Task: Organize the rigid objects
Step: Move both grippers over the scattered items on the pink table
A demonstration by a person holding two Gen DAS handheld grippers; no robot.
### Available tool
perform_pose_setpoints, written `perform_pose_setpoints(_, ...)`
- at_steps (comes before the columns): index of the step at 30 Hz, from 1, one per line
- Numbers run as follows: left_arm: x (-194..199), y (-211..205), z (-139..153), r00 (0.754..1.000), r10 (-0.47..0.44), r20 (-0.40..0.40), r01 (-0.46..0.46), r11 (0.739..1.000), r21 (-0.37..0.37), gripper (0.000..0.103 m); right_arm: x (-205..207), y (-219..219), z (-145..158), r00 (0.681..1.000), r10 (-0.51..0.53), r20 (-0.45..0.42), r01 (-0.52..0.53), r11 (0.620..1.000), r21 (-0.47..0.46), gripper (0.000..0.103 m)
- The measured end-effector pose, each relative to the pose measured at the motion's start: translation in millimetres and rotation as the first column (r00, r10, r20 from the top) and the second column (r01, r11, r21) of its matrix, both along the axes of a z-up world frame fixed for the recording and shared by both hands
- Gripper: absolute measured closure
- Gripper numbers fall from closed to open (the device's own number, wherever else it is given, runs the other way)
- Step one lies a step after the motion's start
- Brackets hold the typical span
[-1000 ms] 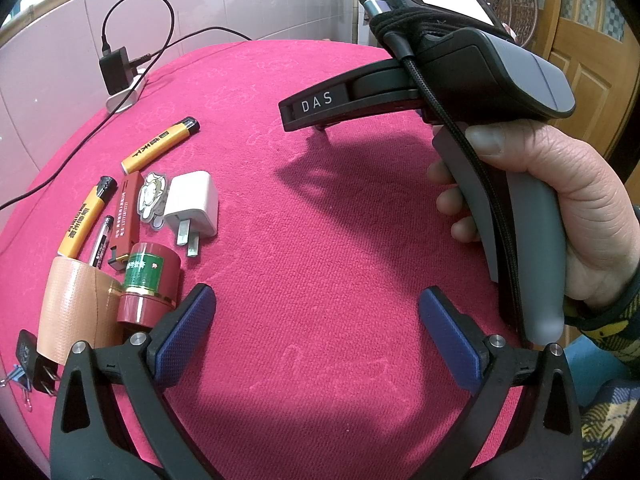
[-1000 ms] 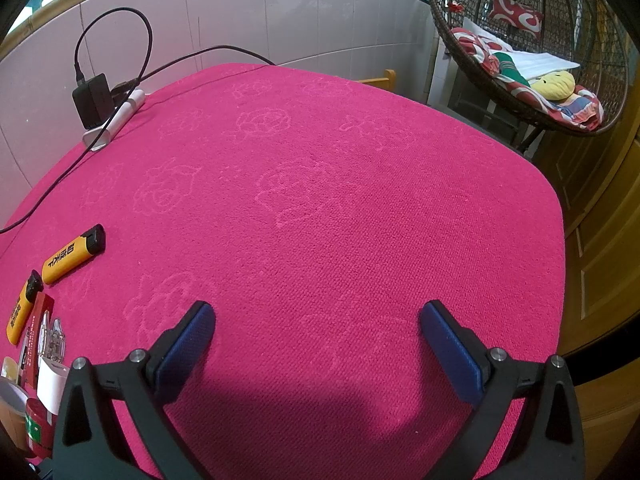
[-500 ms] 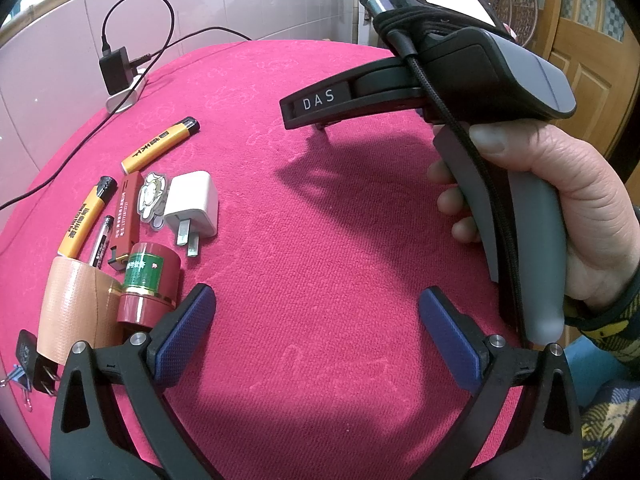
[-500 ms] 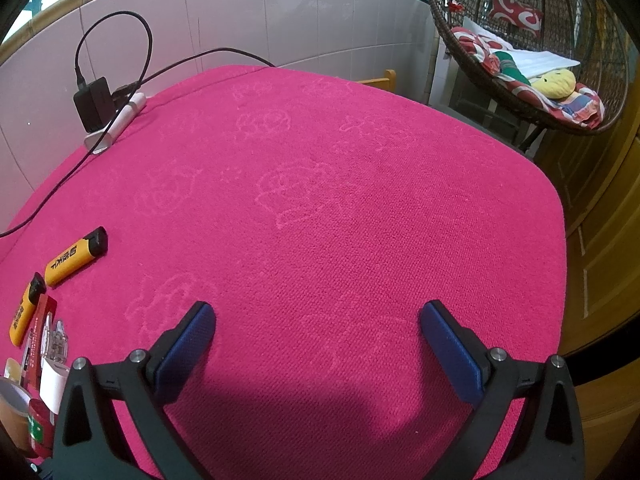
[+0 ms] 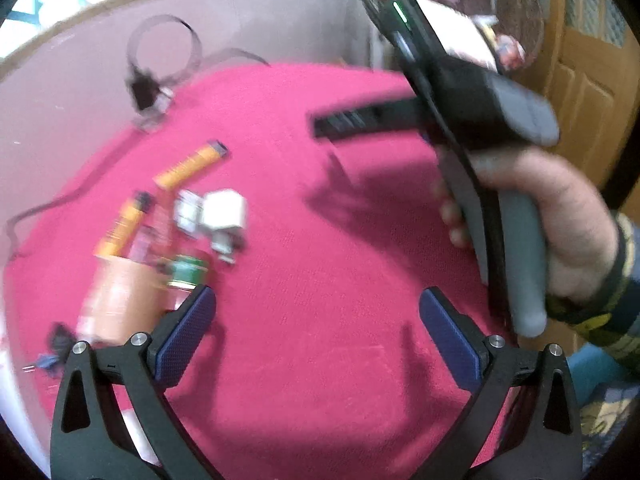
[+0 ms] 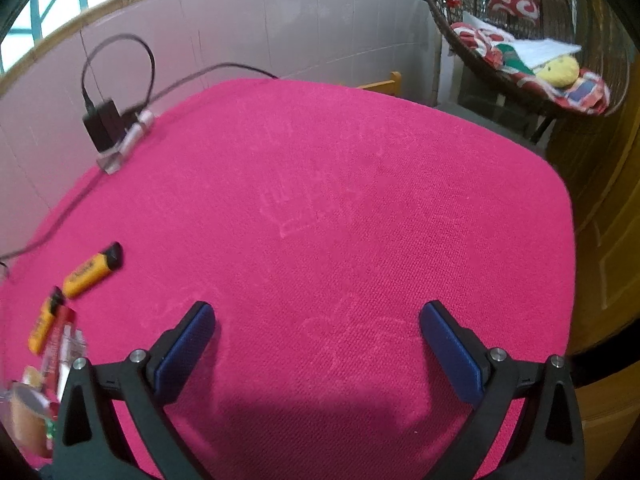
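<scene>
— Motion blur fills the left wrist view, where half a second ago it was sharp. The left gripper has begun to swing, its jaws wide apart with nothing between them, hanging over the pink table.
— And the things to sort?
— Clustered at the left of that view: two orange lighters, a white plug adapter, a roll of tan tape and a small green-labelled jar just beside the left jaw. What the red item by the lighters is, I can't tell through the smear.
— The other hand?
— The person's hand holds the right gripper's handle, raised above the table on the right.
— Right wrist view?
— Sharper. The right gripper is also fully spread and holds nothing, over bare cloth; it has tipped and drifted a little since. One orange lighter lies well to its left, and the black charger sits at the far edge.
— Meaning?
— Probably the left gripper is starting its reach toward the cluster; nothing is grasped yet.
</scene>
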State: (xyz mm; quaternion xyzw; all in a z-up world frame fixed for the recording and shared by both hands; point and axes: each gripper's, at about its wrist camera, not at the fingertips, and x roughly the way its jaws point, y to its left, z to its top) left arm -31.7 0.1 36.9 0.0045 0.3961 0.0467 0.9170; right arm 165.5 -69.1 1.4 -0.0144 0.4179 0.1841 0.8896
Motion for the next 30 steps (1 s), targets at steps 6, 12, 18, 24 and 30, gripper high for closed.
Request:
perform_pose_setpoints(6,-53,40,62,0.939,0.296,0.176,-0.304,0.952,0.02,0.0,-15,-16,44,0.993,0.085,0.082,-0.101,0.972,0.211,0.0)
perform_pose_setpoints(12,-112,88,67,0.842,0.495,0.216,-0.5,0.865,-0.032,0.0,-49,-6,93,0.921,0.282,0.27,-0.363,0.875,0.321,0.0)
perform_pose_setpoints(18,-149,117,51,0.834,0.525,0.168,-0.521,0.851,-0.072,0.0,-63,25,85,0.844,0.475,0.248,-0.531,0.805,0.264,0.0)
perform_pose_setpoints(24,-147,108,33,0.893,0.434,0.121,-0.429,0.901,-0.068,0.0,-69,48,68,0.814,0.553,0.179,-0.579,0.799,0.164,0.0)
perform_pose_setpoints(30,-124,88,13,0.95,0.307,0.064,-0.306,0.952,-0.018,0.001,-85,70,38,0.776,0.627,0.072,-0.631,0.769,0.1,0.011)
